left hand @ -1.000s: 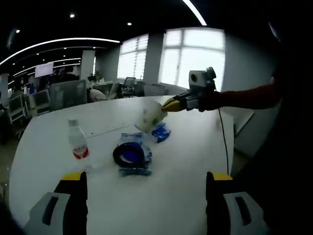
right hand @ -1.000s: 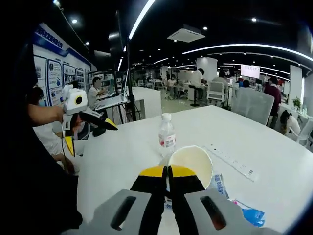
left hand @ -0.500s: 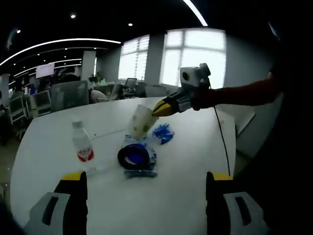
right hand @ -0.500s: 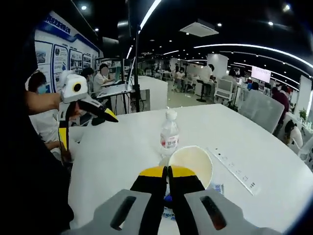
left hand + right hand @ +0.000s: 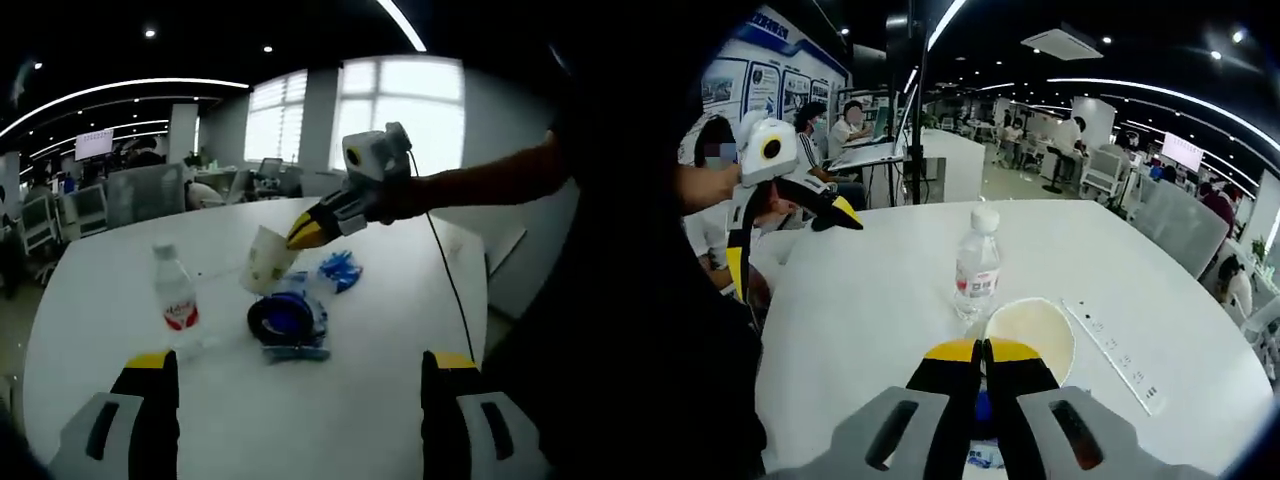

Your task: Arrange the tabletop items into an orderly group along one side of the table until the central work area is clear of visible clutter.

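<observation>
Just left of centre in the left gripper view: paper cup [image 5: 264, 262] tilted and lifted clear of the white table [image 5: 340, 400], pinched at its rim by the right gripper [image 5: 303, 231], whose yellow tips sit clamped together on the thin wall. Same grip at bottom centre of the right gripper view, right gripper [image 5: 984, 352] closed on the paper cup [image 5: 1031, 335], cream inside of the cup facing the lens. Rim pinch probably chosen because a light, thin-walled cup offers no other narrow edge; held aloft, presumably for carrying to one side.

Bottom corners of the left gripper view: left gripper [image 5: 300, 372] spread wide, empty, hovering well back from the clutter. Upper left of the right gripper view: left gripper [image 5: 790, 230] again, jaws parted, nothing between them.

Below the cup, at frame centre: dark glossy ring on a crinkled clear-and-blue wrapper [image 5: 288, 322]; beside it a crumpled blue packet [image 5: 340, 270]. Left of those, upright clear plastic bottle [image 5: 175, 291] with white cap and red label; bottle [image 5: 977, 268] also above centre in the right gripper view. Right of the cup there, long flat white power strip [image 5: 1110, 350]. Central area not yet cleared.
</observation>
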Motion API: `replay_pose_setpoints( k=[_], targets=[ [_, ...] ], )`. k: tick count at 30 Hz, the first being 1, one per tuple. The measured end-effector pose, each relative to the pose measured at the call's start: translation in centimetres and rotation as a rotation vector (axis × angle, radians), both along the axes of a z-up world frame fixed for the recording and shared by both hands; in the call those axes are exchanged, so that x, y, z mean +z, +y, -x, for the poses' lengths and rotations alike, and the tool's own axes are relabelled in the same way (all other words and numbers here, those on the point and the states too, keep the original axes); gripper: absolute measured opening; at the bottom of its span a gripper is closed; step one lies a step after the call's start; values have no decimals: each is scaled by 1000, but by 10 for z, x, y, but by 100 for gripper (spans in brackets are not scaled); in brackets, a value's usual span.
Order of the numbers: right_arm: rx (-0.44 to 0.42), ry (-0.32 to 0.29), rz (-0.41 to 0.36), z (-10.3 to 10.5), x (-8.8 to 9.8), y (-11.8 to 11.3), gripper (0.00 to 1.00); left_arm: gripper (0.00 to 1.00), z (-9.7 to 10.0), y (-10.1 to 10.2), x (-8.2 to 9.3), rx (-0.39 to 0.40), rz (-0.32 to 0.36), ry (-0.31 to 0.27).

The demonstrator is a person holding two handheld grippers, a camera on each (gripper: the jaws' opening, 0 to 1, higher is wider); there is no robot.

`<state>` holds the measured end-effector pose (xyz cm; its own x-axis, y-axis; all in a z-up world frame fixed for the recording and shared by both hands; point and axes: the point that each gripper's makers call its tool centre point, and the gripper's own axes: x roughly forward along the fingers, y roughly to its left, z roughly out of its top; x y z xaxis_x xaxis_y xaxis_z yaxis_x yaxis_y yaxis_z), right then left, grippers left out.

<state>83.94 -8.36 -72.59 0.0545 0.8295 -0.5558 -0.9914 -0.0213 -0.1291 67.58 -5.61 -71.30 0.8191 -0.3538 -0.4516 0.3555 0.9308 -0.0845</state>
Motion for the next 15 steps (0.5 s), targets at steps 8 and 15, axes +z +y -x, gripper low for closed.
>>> replay_pose_setpoints(
  k=[8, 15],
  targets=[
    [9, -31, 39, -2, -11, 16, 0, 100, -3, 3, -3, 4, -1, 2],
    [35, -45, 86, 1, -28, 27, 0, 100, -5, 10, -7, 14, 0, 1]
  ],
)
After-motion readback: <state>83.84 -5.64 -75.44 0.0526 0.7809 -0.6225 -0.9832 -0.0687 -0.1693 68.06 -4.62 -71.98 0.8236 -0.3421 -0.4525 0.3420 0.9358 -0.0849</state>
